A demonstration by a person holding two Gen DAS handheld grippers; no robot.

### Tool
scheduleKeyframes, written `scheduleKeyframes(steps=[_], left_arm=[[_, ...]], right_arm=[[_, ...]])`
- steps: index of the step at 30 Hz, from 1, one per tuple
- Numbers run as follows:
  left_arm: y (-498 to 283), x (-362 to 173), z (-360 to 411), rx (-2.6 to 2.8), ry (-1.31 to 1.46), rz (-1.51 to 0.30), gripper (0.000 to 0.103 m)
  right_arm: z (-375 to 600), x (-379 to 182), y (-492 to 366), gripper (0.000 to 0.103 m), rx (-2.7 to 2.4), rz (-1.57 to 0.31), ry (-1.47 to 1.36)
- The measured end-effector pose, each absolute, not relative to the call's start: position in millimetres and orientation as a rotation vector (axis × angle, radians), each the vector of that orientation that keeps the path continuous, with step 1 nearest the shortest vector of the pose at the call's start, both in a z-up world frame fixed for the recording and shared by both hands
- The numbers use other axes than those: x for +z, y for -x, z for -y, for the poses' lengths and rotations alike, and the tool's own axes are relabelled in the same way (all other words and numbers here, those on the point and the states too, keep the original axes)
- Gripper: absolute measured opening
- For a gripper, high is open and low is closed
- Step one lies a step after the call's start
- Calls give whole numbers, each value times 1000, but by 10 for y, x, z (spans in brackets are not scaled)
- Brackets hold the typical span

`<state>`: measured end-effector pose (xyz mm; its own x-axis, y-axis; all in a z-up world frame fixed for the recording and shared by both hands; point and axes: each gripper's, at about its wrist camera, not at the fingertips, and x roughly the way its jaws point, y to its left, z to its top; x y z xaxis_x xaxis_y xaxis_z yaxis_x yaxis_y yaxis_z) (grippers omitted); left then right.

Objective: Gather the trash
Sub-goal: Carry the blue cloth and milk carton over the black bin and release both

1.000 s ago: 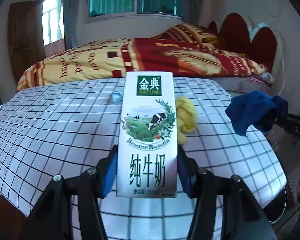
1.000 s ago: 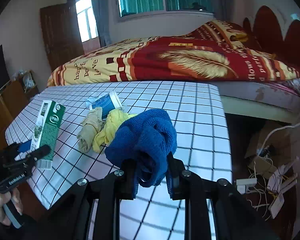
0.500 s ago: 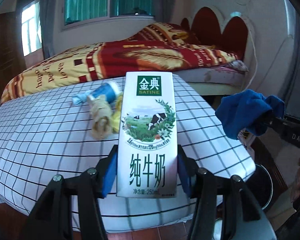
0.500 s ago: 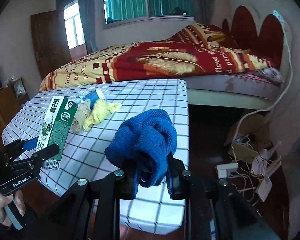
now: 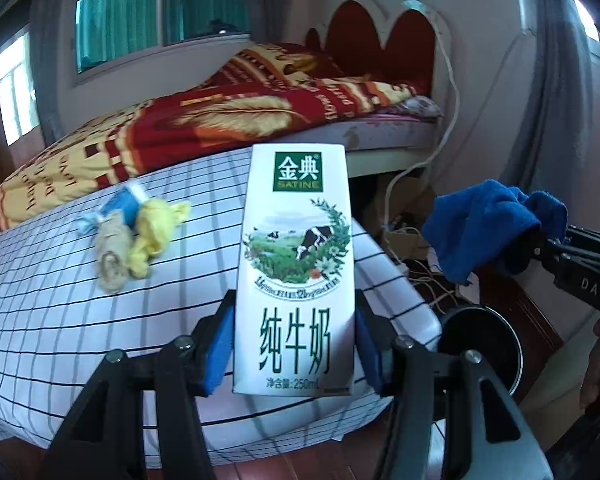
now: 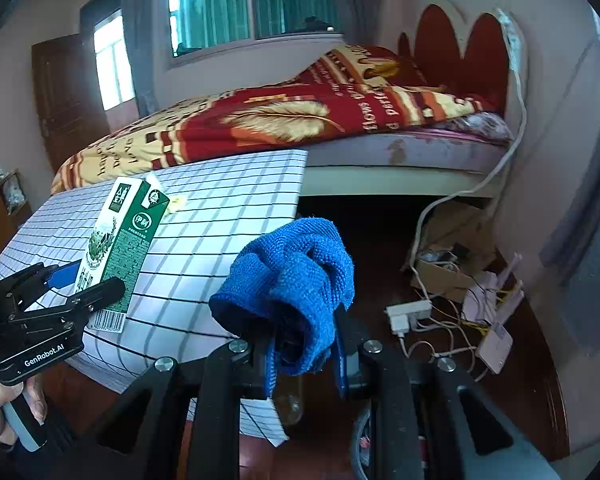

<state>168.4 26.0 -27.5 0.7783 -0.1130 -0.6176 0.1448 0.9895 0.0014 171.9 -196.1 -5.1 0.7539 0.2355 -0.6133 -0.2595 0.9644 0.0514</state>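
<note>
left gripper (image 5: 295, 350): milk carton (image 5: 296, 268) pinched upright, held level over checked table (image 5: 40, 320) near edge
right gripper (image 6: 304, 354): blue cloth (image 6: 292, 276) clamped; held right of table, above floor

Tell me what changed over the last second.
Both grippers swung rightward, off the checked table toward the floor beside the bed, where a round black bin now shows. Nothing was grabbed or released: the left gripper still clamps the milk carton, the right gripper the blue cloth. The crumpled wrappers stay put.
</note>
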Motion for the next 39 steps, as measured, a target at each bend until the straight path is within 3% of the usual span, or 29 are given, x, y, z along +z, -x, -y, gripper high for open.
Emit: scheduleKeyframes(steps=[19, 39], left_arm=[[-1677, -441, 902, -367, -128, -698, 55], [-1682, -1067, 1842, -564, -199, -835, 55]], right_arm=[[3053, -350, -1394, 23, 94, -719, -37], [3909, -1040, -1121, 23, -32, -849, -91]])
